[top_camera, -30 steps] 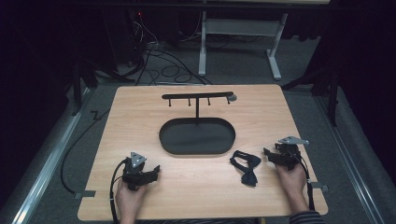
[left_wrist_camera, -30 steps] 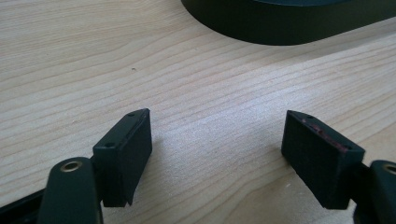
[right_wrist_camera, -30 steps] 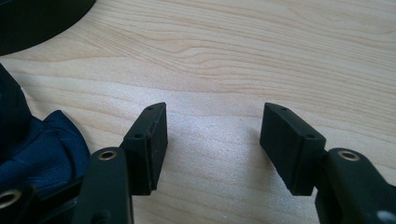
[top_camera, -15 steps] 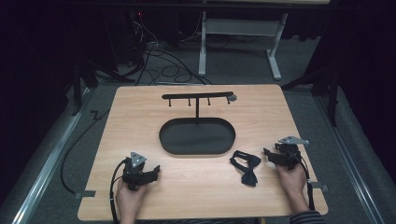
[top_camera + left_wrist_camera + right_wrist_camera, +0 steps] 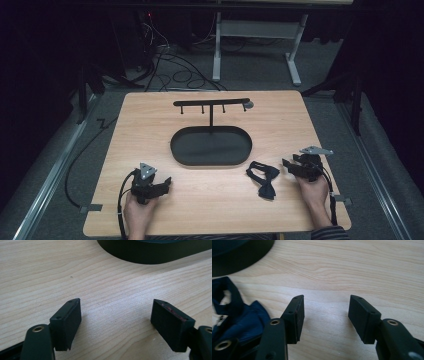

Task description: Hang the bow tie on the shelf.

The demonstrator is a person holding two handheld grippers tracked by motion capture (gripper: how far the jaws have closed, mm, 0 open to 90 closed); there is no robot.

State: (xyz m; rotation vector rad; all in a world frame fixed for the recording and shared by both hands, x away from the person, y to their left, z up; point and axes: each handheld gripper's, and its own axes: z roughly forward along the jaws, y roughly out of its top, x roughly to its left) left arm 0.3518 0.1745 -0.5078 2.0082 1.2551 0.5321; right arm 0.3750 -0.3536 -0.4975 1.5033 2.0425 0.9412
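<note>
While both hands rested low near the front edge of the pale wooden tabletop [image 5: 150, 125], the only thing that had just changed was in the right gripper [image 5: 325, 315]: its two black jaws had been closing a little, though they stood well apart with nothing but bare wood between them. Compared with a moment earlier, neither hand had shifted, and everything on the table lay where it had lain.

The dark navy fabric bow tie [image 5: 263, 179] lay loose and crumpled toward the front right corner, just in front of the right end of the black oval metal tray [image 5: 211, 146] and near the right gripper's tips. In the right gripper view the bow tie [image 5: 234, 317] sat off beside the left jaw, not between the two, so nothing was gripped yet.

The left gripper [image 5: 116, 325], held near the front left corner, kept its jaws spread wide over empty wood, with the tray's wall showing just ahead of it.

Behind the tray, toward the back edge, a slim black T-shaped rack with small hooks [image 5: 211, 103] stood upright on its post, rising from the tray's rear rim.

To my eye the small narrowing looked like the start of a pick-up, with the bow tie as the likely target and the rack a likely place for it. The right hand would need to swing toward the fabric first.
</note>
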